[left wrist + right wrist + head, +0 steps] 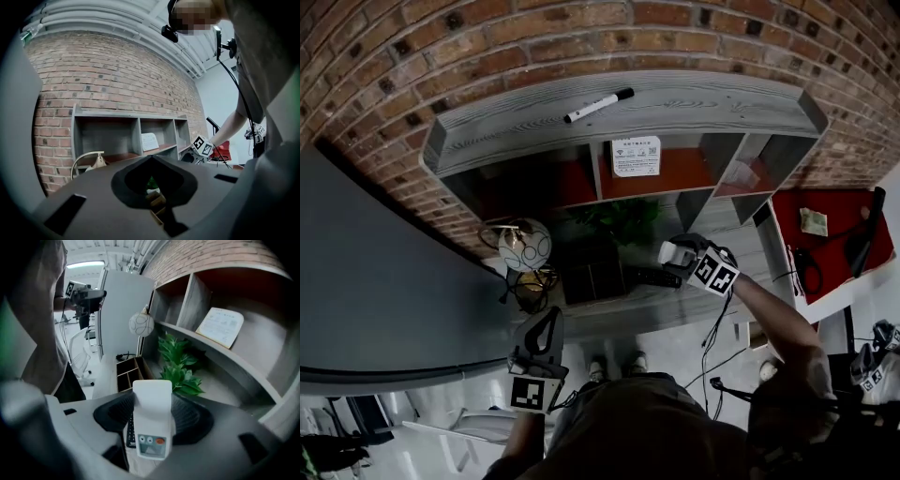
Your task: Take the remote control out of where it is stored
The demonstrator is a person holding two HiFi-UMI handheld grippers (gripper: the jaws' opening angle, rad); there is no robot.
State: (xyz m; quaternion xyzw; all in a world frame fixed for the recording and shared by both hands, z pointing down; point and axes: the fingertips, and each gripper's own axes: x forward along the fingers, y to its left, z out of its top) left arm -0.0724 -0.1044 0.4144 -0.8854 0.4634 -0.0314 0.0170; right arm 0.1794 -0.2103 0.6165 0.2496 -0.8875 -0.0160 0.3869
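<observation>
right gripper [152, 401] jaws clamping remote control [151, 427]; long axis lying along jaws | left gripper [151, 160] jaws closed, empty, idling well apart

The white remote control [151, 413], with an orange button at its near end, was clamped in the right gripper [152, 401] above the desk [609, 314].

no wording is legible; the print on the white card [636, 156] is too small to read.
</observation>
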